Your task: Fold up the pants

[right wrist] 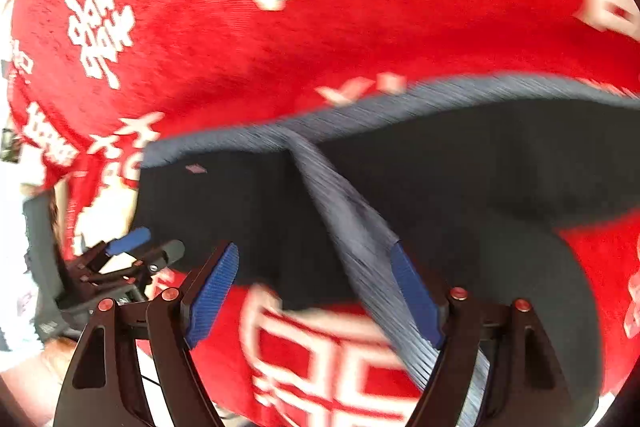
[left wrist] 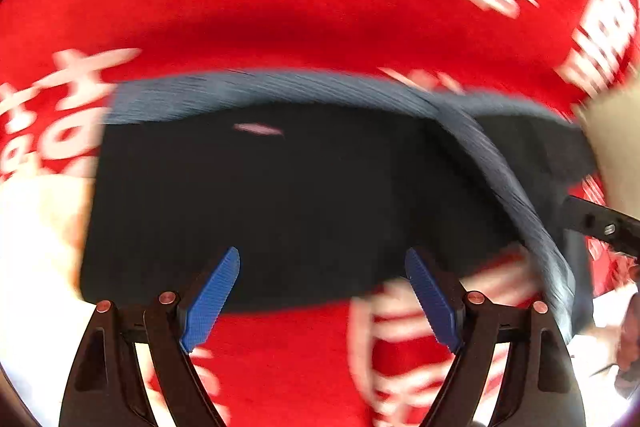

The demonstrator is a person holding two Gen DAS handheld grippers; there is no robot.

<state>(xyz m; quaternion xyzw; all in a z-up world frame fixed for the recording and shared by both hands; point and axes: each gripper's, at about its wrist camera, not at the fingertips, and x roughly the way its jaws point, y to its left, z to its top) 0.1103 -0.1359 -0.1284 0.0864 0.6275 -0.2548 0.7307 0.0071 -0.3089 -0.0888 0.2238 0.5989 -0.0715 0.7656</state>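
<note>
Lying folded on the red cloth (left wrist: 280,27), dark pants (left wrist: 260,207) sit beyond both spread claws.

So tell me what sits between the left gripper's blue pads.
Nothing is held: in the left wrist view the open left gripper frames only the dark pants' edge and red printed cloth below.

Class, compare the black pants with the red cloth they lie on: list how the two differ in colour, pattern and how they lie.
1. The black pants are plain dark fabric with a grey ribbed waistband; the red cloth is bright red.
2. The red cloth carries large white printed characters; the pants show only one small pale mark.
3. The cloth is spread out wide underneath; the pants lie folded on top, covering only part of it.

Both are soft textiles.
</note>
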